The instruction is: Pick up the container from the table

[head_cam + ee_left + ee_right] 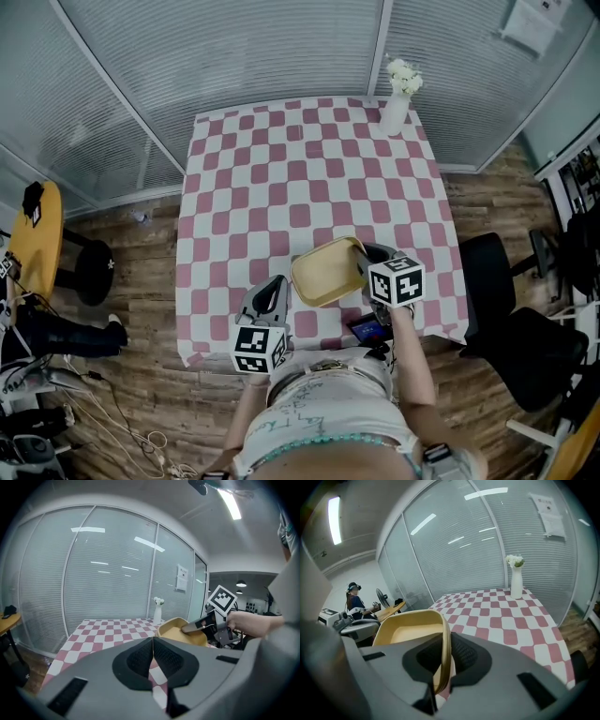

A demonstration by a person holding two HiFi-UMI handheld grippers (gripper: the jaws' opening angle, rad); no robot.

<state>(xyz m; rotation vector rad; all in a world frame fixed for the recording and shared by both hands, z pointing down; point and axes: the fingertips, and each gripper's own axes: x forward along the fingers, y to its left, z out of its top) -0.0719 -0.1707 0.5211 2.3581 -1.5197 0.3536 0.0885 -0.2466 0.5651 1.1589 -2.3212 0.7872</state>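
My right claw (443,654) was clenched on the side wall of the yellow container (408,626), with the thin rim pinched between both pads. In the head view the container sat tilted at lower centre, over the checked bench (281,169) — whether it touched the cloth I could not tell. My left claw (152,657) hung just left of it, jaws pressed together on nothing. A white vase (395,111) stood at the bench's upper right corner.
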